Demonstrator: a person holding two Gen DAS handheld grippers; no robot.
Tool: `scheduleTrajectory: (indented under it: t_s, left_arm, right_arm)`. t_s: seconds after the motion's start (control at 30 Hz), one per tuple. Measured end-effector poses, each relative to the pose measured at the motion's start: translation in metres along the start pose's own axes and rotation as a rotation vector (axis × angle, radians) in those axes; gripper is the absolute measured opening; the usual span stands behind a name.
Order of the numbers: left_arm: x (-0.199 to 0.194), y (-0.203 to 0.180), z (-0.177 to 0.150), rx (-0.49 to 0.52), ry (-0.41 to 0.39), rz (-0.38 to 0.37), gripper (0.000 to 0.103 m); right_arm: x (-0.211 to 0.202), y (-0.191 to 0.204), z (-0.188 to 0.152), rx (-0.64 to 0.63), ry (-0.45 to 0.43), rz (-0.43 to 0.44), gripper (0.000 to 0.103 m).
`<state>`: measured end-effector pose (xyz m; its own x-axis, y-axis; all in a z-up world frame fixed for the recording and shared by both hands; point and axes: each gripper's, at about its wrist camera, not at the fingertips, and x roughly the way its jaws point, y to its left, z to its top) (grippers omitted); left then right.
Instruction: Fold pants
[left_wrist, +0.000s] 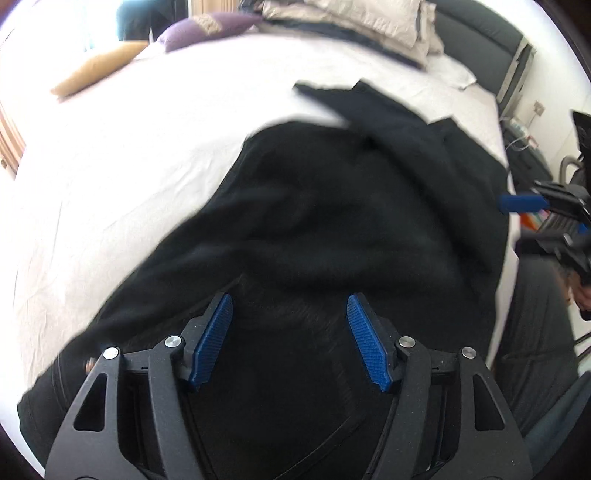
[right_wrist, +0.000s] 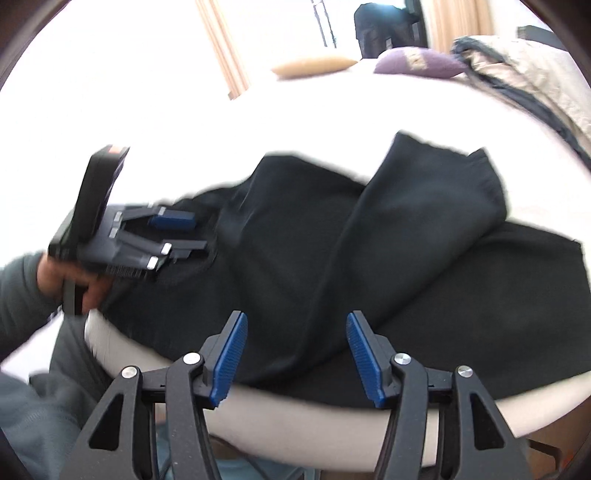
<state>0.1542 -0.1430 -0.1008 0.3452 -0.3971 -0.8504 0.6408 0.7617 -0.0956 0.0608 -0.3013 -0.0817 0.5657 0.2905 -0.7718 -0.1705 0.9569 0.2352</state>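
While the black pants (left_wrist: 332, 221) lie spread across the white bed (left_wrist: 129, 166), both grippers hover over them with nothing between their fingers; the left gripper (left_wrist: 290, 339) hangs above the near end of the garment, its blue ribbed pads (left_wrist: 216, 339) set wide apart, and dark cloth fills the view beneath and between them, though whether the pads touch the fabric cannot be told; from the right wrist view the same left gripper (right_wrist: 184, 232) shows at the left, held in a bare hand (right_wrist: 74, 284) with a grey sleeve behind it, its fingers reaching over the left end of the pants; the right gripper (right_wrist: 295, 354) stands at the near edge of the bed, its pads (right_wrist: 229, 358) likewise spread and holding nothing, poised above the edge of the pants (right_wrist: 332, 258) where the cloth meets the mattress edge; in the left wrist view this right gripper (left_wrist: 535, 203) appears blurred at the far right, beside the right edge of the garment; one leg lies folded diagonally over the rest, its hem pointing toward the far side of the bed; beyond the pants rest a tan cushion (left_wrist: 99, 66), a purple cushion (left_wrist: 207, 29) and a heap of beige bedding (left_wrist: 351, 22) near the dark headboard (left_wrist: 480, 48).
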Motion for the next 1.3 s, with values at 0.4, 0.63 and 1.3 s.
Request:
scheduleTrajectory:
  t_s: [0.4, 0.63, 1.3]
  left_arm:
    - [0.068, -0.008, 0.029, -0.054, -0.005, 0.001, 0.065]
    - [0.074, 0.010, 0.006, -0.079, -0.024, -0.044, 0.065]
    - [0.052, 0.013, -0.017, -0.075, -0.037, -0.043, 0.065]
  right_arm:
    - [0.093, -0.048, 0.179, 0.028, 0.024, -0.289, 0.061]
    - [0.169, -0.079, 0.209, 0.116, 0.144, -0.390, 0.061]
    - [0.148, -0.122, 0.212, 0.272, 0.088, -0.339, 0.007]
